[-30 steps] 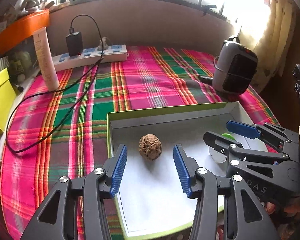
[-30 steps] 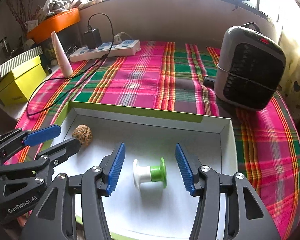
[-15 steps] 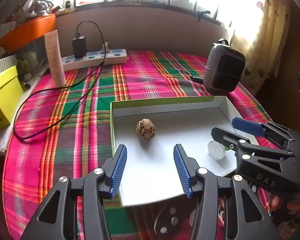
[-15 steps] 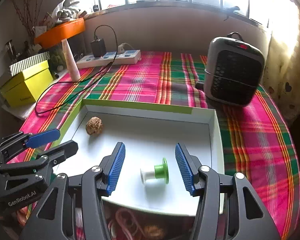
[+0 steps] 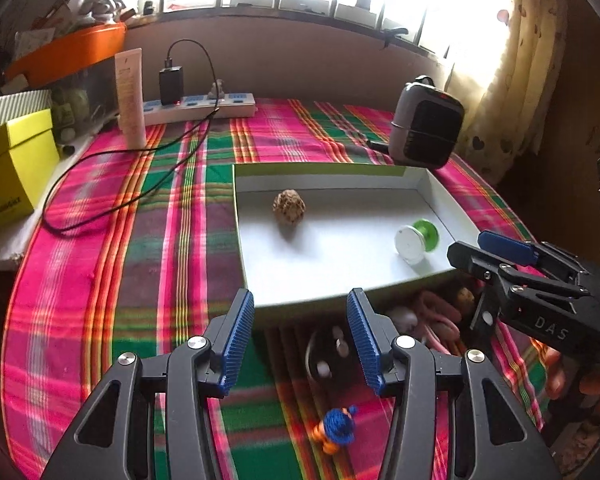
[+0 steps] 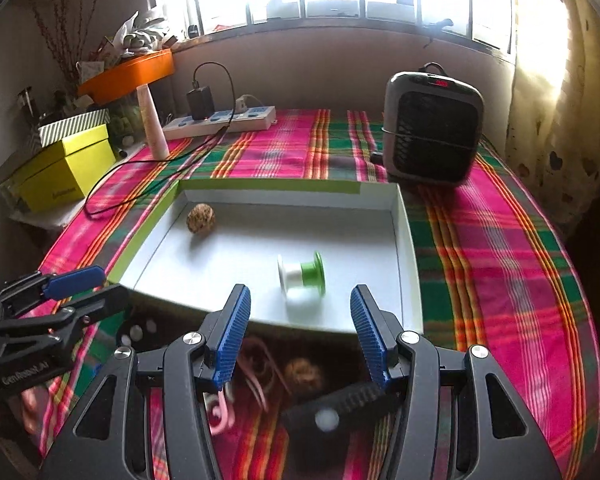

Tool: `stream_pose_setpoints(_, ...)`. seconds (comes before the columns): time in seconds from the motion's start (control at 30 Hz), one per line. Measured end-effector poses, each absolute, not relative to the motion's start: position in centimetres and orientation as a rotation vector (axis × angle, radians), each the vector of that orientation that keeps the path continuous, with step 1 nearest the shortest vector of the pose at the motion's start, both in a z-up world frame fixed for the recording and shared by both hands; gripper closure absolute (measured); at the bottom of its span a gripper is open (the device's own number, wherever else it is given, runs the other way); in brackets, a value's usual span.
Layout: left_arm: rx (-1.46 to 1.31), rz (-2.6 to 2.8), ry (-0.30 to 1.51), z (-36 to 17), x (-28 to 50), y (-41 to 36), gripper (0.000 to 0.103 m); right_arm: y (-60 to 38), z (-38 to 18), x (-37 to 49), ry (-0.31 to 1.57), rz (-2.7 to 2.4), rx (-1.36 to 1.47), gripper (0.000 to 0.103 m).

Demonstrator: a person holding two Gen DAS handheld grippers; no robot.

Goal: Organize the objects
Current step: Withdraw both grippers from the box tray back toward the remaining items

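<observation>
I hold both grippers side by side, low over the near edge of the table, and both point downward and forward toward the tray [image 5: 440, 190]. The left gripper [image 5: 300, 344] has its jaws spread, and nothing is between the blue pads; under them I see only the plaid cloth [image 5: 120, 260] and the near rim of the tray. The right gripper [image 6: 300, 338] has also its jaws spread and empty, and it stands just in front of the tray's near wall.

Inside the white tray lie two things, well apart from each other: a walnut [image 5: 288, 207] near the far left corner, and a green and white spool [image 6: 302, 273] on its side closer to the near right part. Neither gripper touches them.

In front of the tray, on the cloth, lie more small things. I see a small blue and orange knitted figure [image 5: 337, 428] below the left gripper, some pink loops [image 6: 220, 410], a second brown nut [image 6: 303, 374] and a black flat piece [image 6: 340, 406] under the right gripper. These are blurred and partly covered by the gripper arms, so I cannot tell exactly what they are. A dark round thing with white dots [image 5: 328, 356] is also unclear.

Behind the tray stand a grey heater [image 6: 434, 124] at the right, a white power strip [image 5: 200, 106] with a black charger, a tall cream tube [image 5: 131, 98] and a yellow box [image 5: 14, 168] at the left. A part of a hand [image 5: 596, 388] shows at the right edge, cut off.
</observation>
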State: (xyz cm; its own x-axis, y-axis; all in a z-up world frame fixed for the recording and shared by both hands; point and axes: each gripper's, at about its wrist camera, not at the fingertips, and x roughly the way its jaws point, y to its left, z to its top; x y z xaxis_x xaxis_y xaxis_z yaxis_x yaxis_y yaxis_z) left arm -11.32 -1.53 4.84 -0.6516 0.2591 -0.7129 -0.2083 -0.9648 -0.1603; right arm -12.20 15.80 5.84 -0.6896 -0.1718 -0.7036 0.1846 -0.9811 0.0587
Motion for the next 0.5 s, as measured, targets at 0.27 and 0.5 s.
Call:
stream_pose_setpoints(0.27,-1.12,2.643,-0.08,5.1,-8.8,-2.4,0.056,16.6,6.2,-9.9,0.03,-2.766,1.095,0.05)
stream_pose_setpoints(0.5,-1.153,2.583,-0.041,3.9,-6.7,-1.9,0.056,17.5,5.9,-8.5,0.001,-2.789,1.103,0.05)
